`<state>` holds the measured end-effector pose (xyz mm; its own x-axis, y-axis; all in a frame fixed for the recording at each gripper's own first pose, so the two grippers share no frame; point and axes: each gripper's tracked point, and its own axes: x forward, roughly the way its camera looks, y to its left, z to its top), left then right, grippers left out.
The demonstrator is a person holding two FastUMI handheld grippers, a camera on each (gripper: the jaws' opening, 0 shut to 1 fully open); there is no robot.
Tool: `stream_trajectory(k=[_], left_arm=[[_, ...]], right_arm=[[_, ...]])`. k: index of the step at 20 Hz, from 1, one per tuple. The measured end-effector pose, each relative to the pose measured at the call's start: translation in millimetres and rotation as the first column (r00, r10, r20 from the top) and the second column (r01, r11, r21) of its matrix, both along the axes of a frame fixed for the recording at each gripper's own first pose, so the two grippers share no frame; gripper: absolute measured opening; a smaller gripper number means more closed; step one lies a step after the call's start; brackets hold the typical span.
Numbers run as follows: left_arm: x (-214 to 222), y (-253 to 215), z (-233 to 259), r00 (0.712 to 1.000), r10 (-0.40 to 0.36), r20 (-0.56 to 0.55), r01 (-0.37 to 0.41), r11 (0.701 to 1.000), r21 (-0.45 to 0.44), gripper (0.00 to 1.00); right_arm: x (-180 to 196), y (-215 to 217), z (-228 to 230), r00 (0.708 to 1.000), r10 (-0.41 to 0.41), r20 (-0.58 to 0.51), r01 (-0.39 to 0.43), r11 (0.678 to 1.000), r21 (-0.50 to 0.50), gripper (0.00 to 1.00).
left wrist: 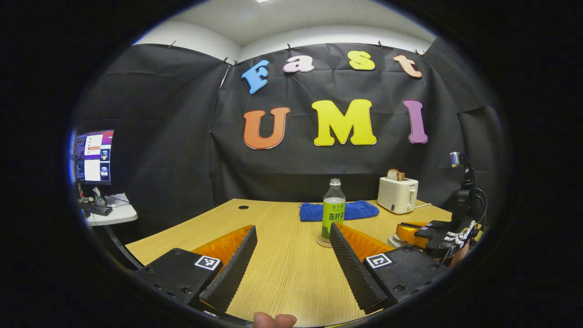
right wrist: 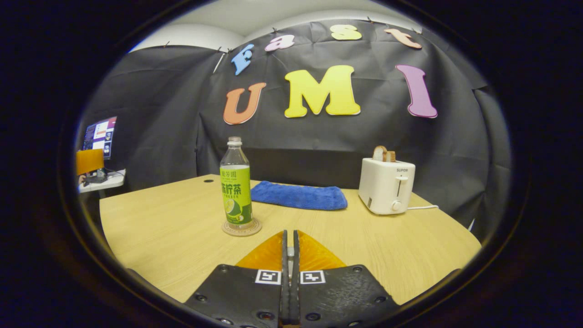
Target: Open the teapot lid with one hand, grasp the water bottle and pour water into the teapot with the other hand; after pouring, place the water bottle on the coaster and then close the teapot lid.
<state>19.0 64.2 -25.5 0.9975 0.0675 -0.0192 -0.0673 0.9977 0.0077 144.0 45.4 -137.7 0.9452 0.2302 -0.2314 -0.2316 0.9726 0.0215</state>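
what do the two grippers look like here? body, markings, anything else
Left gripper: black body, orange inner panels, ribbed finger faces, a square black-and-white marker tag on each side. Right gripper: same black body with screws, orange panels, two marker tags. A fingertip shows at the bottom edge of the left gripper view.

1. The left gripper (left wrist: 291,248) hangs over the wooden table (left wrist: 282,273), fingers spread wide with nothing between them.
2. The water bottle (left wrist: 333,209) stands upright on a round coaster (left wrist: 324,242), its cap on.
3. A folded blue towel (left wrist: 339,211) lies behind the bottle.
4. A white toaster (left wrist: 397,194) holding bread stands right of the towel.
5. The right gripper (left wrist: 439,237) sits low at the table's right edge.
6. A monitor (left wrist: 93,156) glows far left.
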Motion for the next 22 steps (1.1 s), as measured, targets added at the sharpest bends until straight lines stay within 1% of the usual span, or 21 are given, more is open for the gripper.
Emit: stream_trajectory(k=[1, 2, 3, 5, 6, 7, 9, 10, 11, 12, 14, 17, 18, 22], left_arm=[[-0.7, -0.1, -1.8, 1.0, 0.0, -0.004, 0.0, 1.0, -0.001, 1.0], [0.1, -0.7, -2.8, 1.0, -0.003, -0.01, 0.003, 1.0, -0.004, 1.0], [-0.8, -2.1, -3.5, 1.0, -0.006, -0.011, 0.006, 1.0, -0.005, 1.0], [0.0, -4.3, -1.3, 1.0, -0.008, -0.007, 0.008, 1.0, -0.007, 1.0], [-1.7, -6.2, -0.2, 1.0, -0.01, -0.005, 0.01, 1.0, -0.007, 1.0], [-2.9, -8.5, 0.9, 1.0, -0.014, 0.001, 0.014, 1.0, -0.005, 1.0], [-3.2, -16.0, 2.2, 1.0, -0.028, 0.006, 0.028, 1.0, -0.003, 1.0], [-3.8, -20.6, 3.1, 0.999, -0.034, 0.007, 0.034, 0.999, -0.006, 1.0], [-5.1, -24.6, 3.8, 0.999, -0.043, 0.006, 0.043, 0.999, -0.013, 1.0], [-6.5, -29.9, 3.5, 0.999, -0.052, 0.004, 0.052, 0.998, -0.018, 1.0], [-8.8, -37.8, 4.4, 0.998, -0.06, 0.006, 0.06, 0.998, -0.023, 1.0], [-14.0, -52.2, 10.0, 0.997, -0.08, 0.02, 0.08, 0.997, -0.009, 1.0], [-14.8, -55.6, 10.8, 0.996, -0.084, 0.02, 0.084, 0.996, -0.013, 1.0], [-22.1, -71.3, 14.7, 0.993, -0.118, 0.025, 0.119, 0.993, -0.025, 1.0]], right_arm=[[0.6, -0.3, -0.3, 1.0, -0.006, 0.001, 0.006, 1.0, -0.001, 0.01], [-0.1, 0.1, 0.3, 1.0, -0.003, 0.001, 0.003, 1.0, -0.002, 0.04], [-1.7, 1.2, 2.1, 1.0, -0.005, 0.008, 0.005, 1.0, -0.006, 0.04], [-4.5, -3.0, 15.1, 0.999, -0.024, 0.04, 0.024, 1.0, 0.002, 0.08], [-7.0, -4.7, 24.8, 0.998, -0.035, 0.06, 0.034, 0.999, 0.018, 0.22], [-10.6, -7.7, 34.1, 0.996, -0.05, 0.079, 0.048, 0.998, 0.033, 0.3], [-24.2, -17.8, 54.8, 0.989, -0.083, 0.119, 0.079, 0.996, 0.043, 0.57], [-32.3, -25.1, 65.2, 0.986, -0.101, 0.136, 0.096, 0.995, 0.039, 0.81], [-41.9, -30.7, 74.4, 0.982, -0.114, 0.151, 0.109, 0.993, 0.038, 0.9], [-52.3, -39.3, 84.4, 0.977, -0.133, 0.167, 0.129, 0.991, 0.034, 0.96], [-76.4, -52.2, 102.1, 0.969, -0.156, 0.19, 0.154, 0.988, 0.022, 0.96], [-113.7, -66.5, 116.7, 0.964, -0.18, 0.198, 0.18, 0.983, 0.018, 0.96], [-126.2, -67.7, 120.8, 0.962, -0.186, 0.2, 0.186, 0.982, 0.021, 0.95], [-162.7, -71.0, 128.1, 0.956, -0.199, 0.217, 0.201, 0.979, 0.013, 0.97]])
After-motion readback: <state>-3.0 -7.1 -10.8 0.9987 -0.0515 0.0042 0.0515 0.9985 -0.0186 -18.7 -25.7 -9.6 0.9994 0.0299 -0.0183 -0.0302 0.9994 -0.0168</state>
